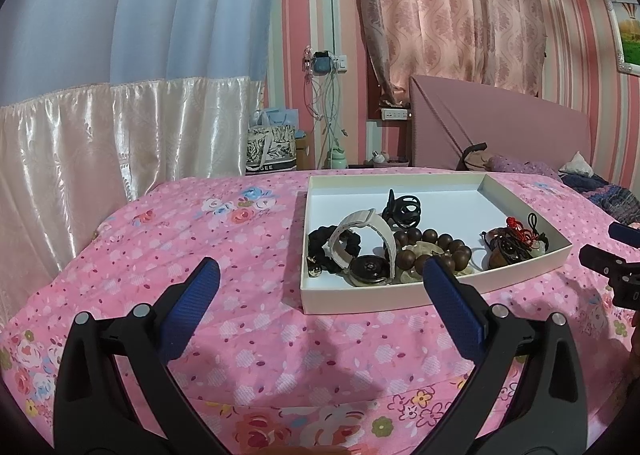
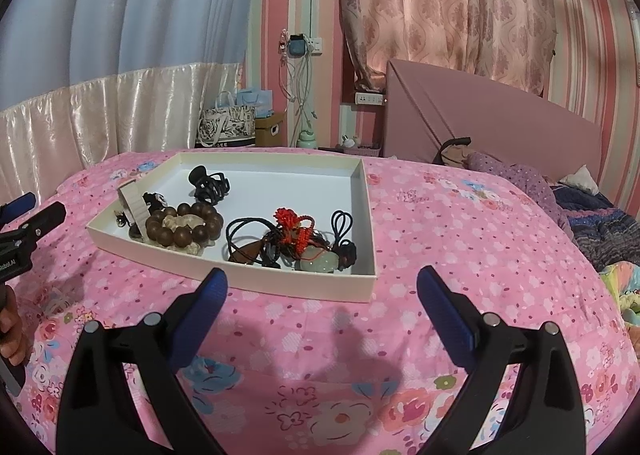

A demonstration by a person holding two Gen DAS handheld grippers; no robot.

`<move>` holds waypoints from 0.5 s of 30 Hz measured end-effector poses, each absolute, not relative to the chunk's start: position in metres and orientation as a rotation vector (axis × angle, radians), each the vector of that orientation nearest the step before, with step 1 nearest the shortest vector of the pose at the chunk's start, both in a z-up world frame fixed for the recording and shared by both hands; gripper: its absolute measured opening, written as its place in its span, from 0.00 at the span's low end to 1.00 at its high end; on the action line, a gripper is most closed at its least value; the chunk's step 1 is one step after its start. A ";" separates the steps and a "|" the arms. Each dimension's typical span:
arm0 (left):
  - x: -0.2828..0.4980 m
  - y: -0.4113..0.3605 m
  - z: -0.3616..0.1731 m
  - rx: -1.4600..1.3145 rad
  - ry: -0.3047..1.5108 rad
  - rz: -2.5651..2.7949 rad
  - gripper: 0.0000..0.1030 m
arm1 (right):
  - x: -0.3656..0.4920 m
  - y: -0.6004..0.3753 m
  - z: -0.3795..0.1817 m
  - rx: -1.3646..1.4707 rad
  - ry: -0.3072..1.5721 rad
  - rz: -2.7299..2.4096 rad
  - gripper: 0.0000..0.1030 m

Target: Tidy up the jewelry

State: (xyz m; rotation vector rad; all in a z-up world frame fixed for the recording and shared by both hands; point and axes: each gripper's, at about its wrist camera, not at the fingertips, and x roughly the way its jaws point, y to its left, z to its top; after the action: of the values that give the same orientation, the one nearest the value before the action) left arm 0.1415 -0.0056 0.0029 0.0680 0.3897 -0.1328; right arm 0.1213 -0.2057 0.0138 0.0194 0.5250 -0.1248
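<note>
Broadly, a bed with a pink floral bedspread [image 1: 248,239] fills both views, backed by pink striped wallpaper, a pale blue curtain [image 1: 140,15] with a satin lower band, a patterned pink curtain [image 2: 440,7] and a pink headboard [image 2: 500,123]. Shopping bags [image 2: 228,123] and hanging cables stand by the far wall.

On the bedspread lies a shallow white tray [image 1: 320,305], just ahead of both claws. Its near wall sits between and slightly beyond the left gripper [image 1: 320,275], whose blue-padded jaws are spread wide and hold nothing. The right gripper [image 2: 322,283] is likewise wide apart and empty, with the tray's near right corner just ahead of it.

Inside the tray lie a watch [image 1: 366,267] with a cream strap, a wooden bead bracelet [image 2: 182,221], a black hair claw [image 2: 210,183], a black scrunchie [image 1: 320,239], and a tangle of black cords [image 2: 244,233] with a red knot [image 2: 290,225] and a pale green pendant [image 2: 320,263].
</note>
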 end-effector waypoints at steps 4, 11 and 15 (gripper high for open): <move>0.142 -0.003 0.003 0.057 0.386 -0.130 0.97 | 0.122 -0.206 0.014 0.014 0.522 -0.122 0.93; 0.143 -0.002 0.003 0.046 0.389 -0.124 0.97 | 0.123 -0.208 0.012 0.025 0.536 -0.122 0.93; 0.143 -0.002 0.003 0.048 0.391 -0.124 0.97 | 0.123 -0.210 0.011 0.029 0.537 -0.121 0.93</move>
State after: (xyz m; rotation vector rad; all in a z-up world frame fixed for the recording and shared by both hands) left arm 0.1425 -0.0019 0.0026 0.0481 0.3908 -0.1236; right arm 0.1226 -0.2099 0.0110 0.0293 0.5370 -0.1206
